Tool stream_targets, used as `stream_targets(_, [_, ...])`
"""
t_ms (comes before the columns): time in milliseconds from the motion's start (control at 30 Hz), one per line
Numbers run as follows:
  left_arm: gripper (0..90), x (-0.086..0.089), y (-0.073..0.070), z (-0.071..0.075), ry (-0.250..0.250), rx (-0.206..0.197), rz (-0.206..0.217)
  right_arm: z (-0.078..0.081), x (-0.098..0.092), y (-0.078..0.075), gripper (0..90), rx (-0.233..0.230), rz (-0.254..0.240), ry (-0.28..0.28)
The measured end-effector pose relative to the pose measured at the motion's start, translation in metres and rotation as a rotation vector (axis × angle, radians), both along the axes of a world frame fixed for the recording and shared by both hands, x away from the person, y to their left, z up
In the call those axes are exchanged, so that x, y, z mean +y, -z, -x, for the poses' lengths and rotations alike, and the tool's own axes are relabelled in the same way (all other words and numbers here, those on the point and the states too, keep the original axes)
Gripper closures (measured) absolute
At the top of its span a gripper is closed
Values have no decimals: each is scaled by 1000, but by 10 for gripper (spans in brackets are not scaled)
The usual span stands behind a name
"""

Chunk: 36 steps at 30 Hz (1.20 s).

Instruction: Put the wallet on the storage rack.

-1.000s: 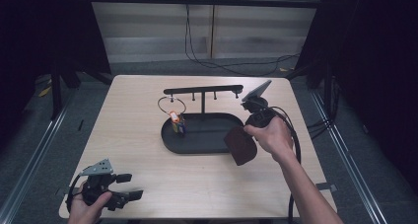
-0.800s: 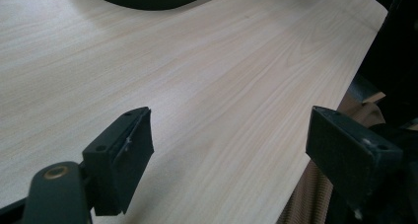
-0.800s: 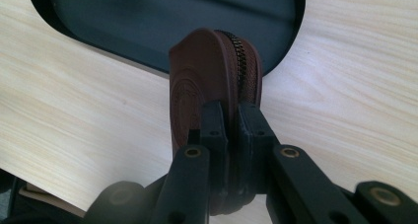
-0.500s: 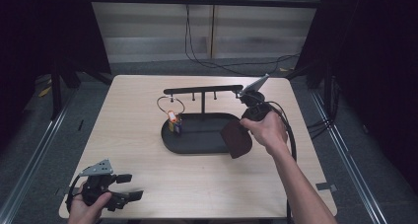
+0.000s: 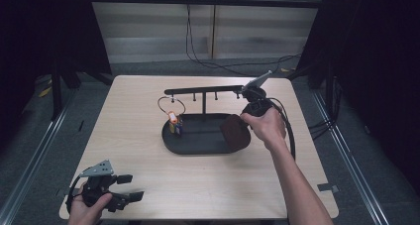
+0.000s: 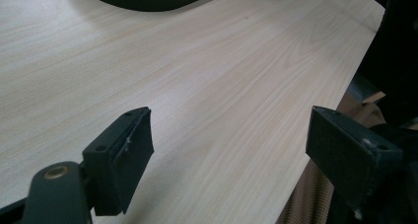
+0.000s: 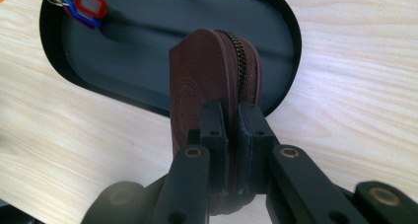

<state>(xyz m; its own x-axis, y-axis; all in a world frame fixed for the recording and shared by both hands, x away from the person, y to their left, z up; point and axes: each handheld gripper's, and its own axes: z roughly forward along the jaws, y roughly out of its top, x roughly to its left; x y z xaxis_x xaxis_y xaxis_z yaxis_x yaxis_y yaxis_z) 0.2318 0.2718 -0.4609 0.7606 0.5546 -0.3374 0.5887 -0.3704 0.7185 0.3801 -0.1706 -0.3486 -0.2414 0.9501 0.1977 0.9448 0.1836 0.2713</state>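
black grippers (image 5: 130, 196), brass-ringed screws, bare forearms.

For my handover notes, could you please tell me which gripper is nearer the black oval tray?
Right. The right gripper holds a brown zipped leather pouch over the black oval tray; the left gripper sits open at the table's near-left corner.

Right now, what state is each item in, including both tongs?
Left tongs: open, empty, low over the table's near-left corner.
Right tongs: shut on the brown pouch.
Brown pouch: zipped shut, held on edge over the tray's right end.
Black tray: flat on table, holding keys.
Keys: at tray's left end.
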Motion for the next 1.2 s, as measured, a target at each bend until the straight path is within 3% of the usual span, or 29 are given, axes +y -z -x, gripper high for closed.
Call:
stream_targets(467, [179, -1, 0, 0, 1, 1, -3, -16, -7, 9, 831, -7, -63, 41])
stream_targets(867, [179, 0, 0, -1, -2, 6, 4, -31, -5, 28, 833, -25, -141, 73])
stream_targets(1000, [180, 0, 1, -1, -3, 5, 0, -34, -8, 37, 833, -34, -189, 99])
stream_targets(1200, [179, 1, 1, -2, -4, 8, 1, -38, -14, 53, 833, -34, -212, 125])
